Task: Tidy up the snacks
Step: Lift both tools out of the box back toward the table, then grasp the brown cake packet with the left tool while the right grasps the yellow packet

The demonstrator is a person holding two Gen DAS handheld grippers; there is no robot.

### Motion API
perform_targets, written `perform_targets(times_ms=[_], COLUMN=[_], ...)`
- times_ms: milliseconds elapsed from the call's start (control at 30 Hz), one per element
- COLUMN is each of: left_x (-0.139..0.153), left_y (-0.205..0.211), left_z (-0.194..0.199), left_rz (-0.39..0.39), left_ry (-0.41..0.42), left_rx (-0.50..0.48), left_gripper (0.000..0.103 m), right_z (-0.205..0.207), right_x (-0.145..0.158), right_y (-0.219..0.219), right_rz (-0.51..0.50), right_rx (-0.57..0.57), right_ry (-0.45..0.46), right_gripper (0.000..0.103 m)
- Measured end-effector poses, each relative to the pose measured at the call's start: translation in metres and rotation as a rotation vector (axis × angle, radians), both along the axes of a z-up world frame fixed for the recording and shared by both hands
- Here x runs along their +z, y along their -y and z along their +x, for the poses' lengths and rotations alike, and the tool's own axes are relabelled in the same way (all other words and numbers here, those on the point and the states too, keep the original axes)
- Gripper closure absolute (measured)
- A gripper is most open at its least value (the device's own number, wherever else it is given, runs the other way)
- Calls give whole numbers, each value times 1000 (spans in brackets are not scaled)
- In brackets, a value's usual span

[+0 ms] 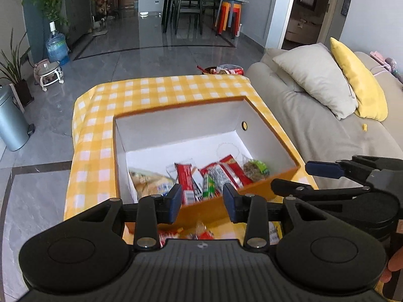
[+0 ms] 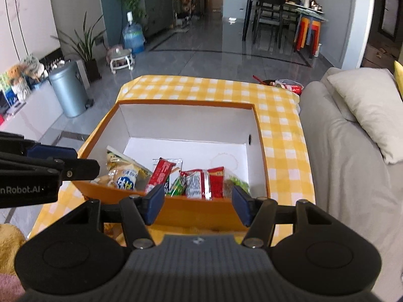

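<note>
An orange box with a white inside (image 1: 252, 115) (image 2: 259, 130) stands on a yellow checked table. Several snack packets lie along its near wall: a pale bread bag (image 1: 148, 181) (image 2: 123, 173), red packets (image 1: 185, 178) (image 2: 161, 171), a green one (image 1: 207, 186) (image 2: 178, 185). My left gripper (image 1: 202, 202) is open and empty above the box's near rim. Loose snacks (image 1: 201, 234) lie on the table under it. My right gripper (image 2: 197, 206) is open and empty at the same rim. Each gripper shows at the edge of the other's view (image 1: 325, 170) (image 2: 55, 154).
A grey sofa (image 1: 314, 125) (image 2: 340, 151) with grey and yellow cushions runs along the table's right side. A grey bin (image 2: 68, 88) stands on the floor to the left. More packets (image 1: 226, 70) lie past the table's far edge.
</note>
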State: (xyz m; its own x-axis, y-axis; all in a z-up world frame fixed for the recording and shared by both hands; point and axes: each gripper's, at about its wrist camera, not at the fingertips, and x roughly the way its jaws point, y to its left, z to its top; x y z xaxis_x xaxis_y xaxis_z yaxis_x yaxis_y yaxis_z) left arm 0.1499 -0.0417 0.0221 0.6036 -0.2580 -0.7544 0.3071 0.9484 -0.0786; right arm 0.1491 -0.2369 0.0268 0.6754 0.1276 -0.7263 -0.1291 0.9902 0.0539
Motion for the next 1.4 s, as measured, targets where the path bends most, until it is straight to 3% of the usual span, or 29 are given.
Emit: perform_targets(times_ms=[300,500,667,833,1133,1400], left_x=[-48,-77,-93,-102,-122,-130], left_y=[-3,4,4,4,9,11], left_z=[-24,-24,-16,-6,16,28], left_rz=[-23,-33,-62,-84,-56,-65], left_ry=[-80,-121,-166,-198,-297,-342], left_rx=[61,100,161,200,248,255], left_gripper=[58,58,57,57,57,52], right_z=[-42,-38,-27,-15,-1,2], right_x=[-50,-84,-105,-119,-135,-146], right_y=[23,43,59,66,78,77], right_rz=[7,27,128,169,220,211], right_rx=[-107,-176,-231,-249,-264,-254], right_ry=[-46,-128,-208,-237,-271,-297], right_gripper=[47,48,47,47,47,47])
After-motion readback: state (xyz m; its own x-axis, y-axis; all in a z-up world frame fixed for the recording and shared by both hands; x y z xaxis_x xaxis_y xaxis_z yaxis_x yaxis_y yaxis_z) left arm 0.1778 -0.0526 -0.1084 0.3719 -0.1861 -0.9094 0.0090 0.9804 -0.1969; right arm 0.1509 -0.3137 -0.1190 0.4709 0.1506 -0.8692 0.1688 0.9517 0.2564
